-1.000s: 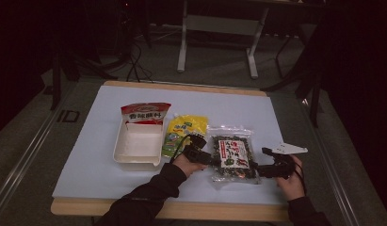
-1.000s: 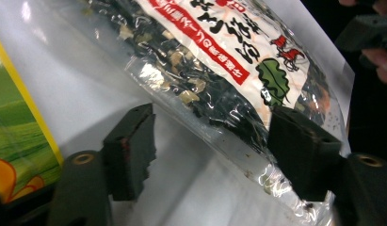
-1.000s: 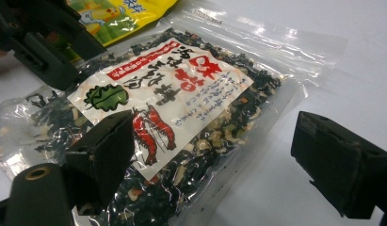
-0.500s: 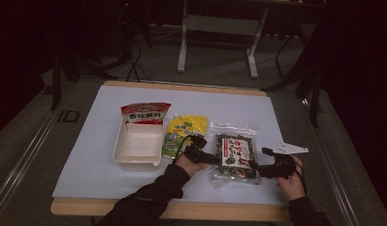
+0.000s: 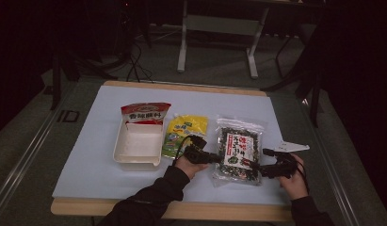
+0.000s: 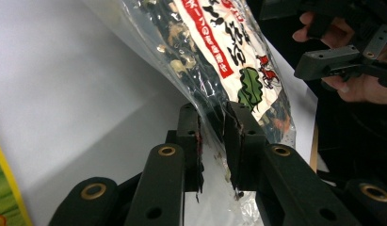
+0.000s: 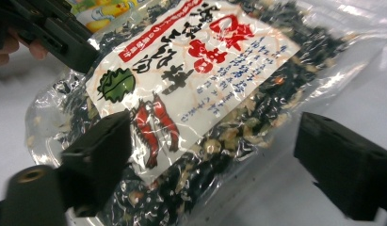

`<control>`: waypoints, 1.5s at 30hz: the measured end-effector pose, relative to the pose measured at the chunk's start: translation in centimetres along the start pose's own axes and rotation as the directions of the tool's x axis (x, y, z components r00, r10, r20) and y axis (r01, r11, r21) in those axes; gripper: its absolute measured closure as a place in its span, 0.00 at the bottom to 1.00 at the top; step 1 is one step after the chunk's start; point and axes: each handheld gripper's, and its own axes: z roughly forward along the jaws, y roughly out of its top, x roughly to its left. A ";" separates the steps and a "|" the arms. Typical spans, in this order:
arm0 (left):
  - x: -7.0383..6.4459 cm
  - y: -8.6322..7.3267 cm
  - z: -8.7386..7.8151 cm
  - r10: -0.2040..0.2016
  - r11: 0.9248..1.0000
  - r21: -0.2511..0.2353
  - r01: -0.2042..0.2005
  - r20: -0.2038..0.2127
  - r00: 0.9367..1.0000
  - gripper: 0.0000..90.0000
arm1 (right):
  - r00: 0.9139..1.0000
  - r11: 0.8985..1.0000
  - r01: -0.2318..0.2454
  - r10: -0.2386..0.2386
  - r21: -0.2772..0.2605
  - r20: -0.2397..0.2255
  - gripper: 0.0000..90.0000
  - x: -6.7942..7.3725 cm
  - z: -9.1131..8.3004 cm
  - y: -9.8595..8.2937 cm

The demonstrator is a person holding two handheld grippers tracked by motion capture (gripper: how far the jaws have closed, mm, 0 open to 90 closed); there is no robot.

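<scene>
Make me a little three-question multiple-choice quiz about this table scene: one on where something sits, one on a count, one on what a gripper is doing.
1. Where does the white tray sit relative to the seaweed bag?
A. On the person's left of it
B. On the person's right of it
C. On top of it

2. How many food bags are on the table?
A. One
B. Three
C. Five

3. What is the left gripper doing?
A. Hanging open above the tray
B. Pinching the seaweed bag's edge
C. Holding the yellow bag

Answers:
1 A: in the high view the tray lies at the left, beyond the yellow bag.
2 B: the red-and-white bag, the yellow bag and the seaweed bag.
3 B: its own view shows the clear plastic edge between its jaws, while the right gripper stands open around the bag's other side.
</scene>
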 end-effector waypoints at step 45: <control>-1.9 0.5 -0.8 0.184 0.981 -0.078 -0.178 0.085 0.979 0.75 | 0.992 0.998 -0.039 0.032 -0.051 -0.122 0.43 0.3 -2.6 0.4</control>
